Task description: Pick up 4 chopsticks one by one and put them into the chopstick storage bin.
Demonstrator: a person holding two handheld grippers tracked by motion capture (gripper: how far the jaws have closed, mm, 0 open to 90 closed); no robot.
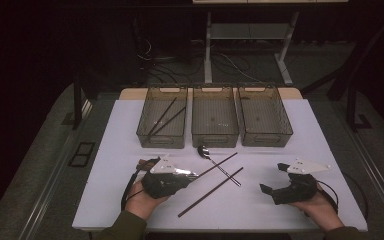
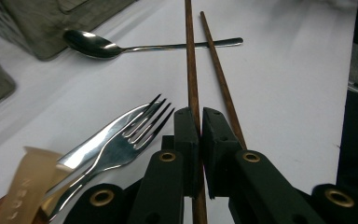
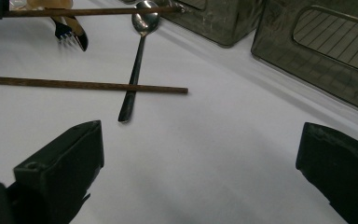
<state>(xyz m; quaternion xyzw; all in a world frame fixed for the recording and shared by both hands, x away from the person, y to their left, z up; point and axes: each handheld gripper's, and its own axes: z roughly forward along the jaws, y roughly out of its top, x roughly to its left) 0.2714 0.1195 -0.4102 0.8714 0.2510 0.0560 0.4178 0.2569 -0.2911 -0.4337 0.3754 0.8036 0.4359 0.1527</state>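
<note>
A brown chopstick (image 2: 192, 70) was clamped between the closed jaws of the left gripper (image 2: 200, 128), its length running forward from them above the white tabletop (image 1: 130, 125). In the high view it was seen slanting from the left gripper (image 1: 192, 176), near the front-left part of the tabletop, toward the middle. A second chopstick (image 1: 211, 191) lay flat just beside it, crossed by the handle of a metal spoon (image 1: 206, 152). A fork (image 2: 121, 140) and a knife (image 2: 93, 140) lay close under the left gripper. The right gripper (image 1: 272, 178) was held near the front-right edge with its jaws spread wide and nothing between them. Three grey bins (image 1: 215, 135) stood in a row along the far edge; two chopsticks (image 1: 165, 119) lay in the left one.
</note>
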